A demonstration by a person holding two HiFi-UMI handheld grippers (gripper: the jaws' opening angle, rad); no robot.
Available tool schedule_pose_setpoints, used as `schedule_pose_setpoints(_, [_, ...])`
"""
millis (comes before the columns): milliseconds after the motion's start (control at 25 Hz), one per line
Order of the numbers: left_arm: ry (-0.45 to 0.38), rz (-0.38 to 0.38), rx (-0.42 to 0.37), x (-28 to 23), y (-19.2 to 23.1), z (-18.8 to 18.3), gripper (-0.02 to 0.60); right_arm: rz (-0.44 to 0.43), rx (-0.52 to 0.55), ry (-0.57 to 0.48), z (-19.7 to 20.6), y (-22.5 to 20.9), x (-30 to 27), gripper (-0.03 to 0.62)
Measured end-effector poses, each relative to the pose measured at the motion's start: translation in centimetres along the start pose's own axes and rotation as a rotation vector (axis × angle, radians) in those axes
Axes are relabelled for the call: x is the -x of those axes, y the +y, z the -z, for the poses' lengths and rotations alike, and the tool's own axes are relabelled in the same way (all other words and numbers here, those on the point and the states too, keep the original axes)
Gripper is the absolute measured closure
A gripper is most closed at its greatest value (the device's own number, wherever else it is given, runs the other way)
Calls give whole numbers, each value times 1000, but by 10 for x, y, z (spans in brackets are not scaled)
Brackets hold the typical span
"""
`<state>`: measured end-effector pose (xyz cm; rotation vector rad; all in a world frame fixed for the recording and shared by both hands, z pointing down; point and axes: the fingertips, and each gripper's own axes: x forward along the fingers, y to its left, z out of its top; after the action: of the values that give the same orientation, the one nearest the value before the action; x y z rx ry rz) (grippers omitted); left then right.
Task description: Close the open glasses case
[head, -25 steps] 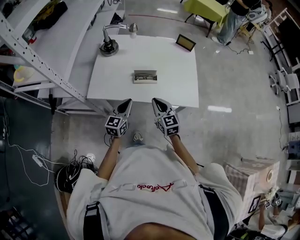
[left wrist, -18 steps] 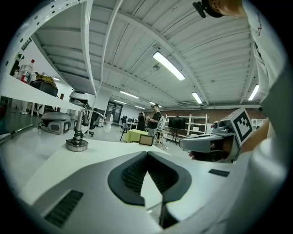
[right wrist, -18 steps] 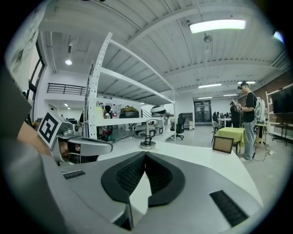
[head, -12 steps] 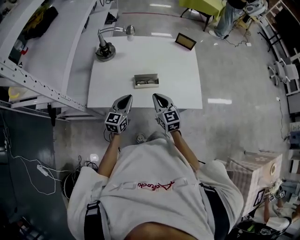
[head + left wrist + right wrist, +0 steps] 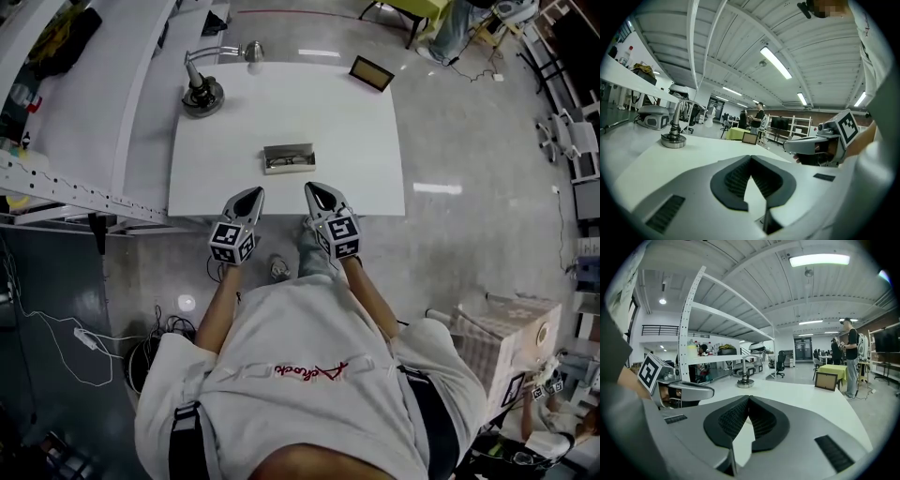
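Sitting open in the middle of the white counter (image 5: 366,141), the glasses case (image 5: 289,157) is not closed yet. The left gripper (image 5: 249,197) and right gripper (image 5: 319,193) hover at the near edge, fingers pinched together on nothing. All the closing is left to do.

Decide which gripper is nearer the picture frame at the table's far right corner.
Right. The right gripper is over the table's near edge, diagonally across from the picture frame; the left gripper is beside it, further left and so farther off.
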<state>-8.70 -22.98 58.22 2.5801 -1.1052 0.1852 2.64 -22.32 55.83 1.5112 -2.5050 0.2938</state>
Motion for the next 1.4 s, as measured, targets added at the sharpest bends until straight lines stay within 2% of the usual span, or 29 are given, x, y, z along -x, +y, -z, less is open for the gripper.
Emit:
schedule_pose_setpoints(400, [23,-27,20,-33,12,-4,557,-17,-15,22,0,-31,-23,566])
schedule_pose_setpoints(600, [46,-39,37,-46,18,2,557,-38,-38,56,13,-40,-33,566])
schedule_pose_setpoints(1080, [132,-61,111,-57,17,45,557,-99,-102,187,67,-35,-34,566])
schedule_pose_setpoints(1400, [161,-68,136,-63,16,57,557,-104,-132,208,81,-37,-37,566])
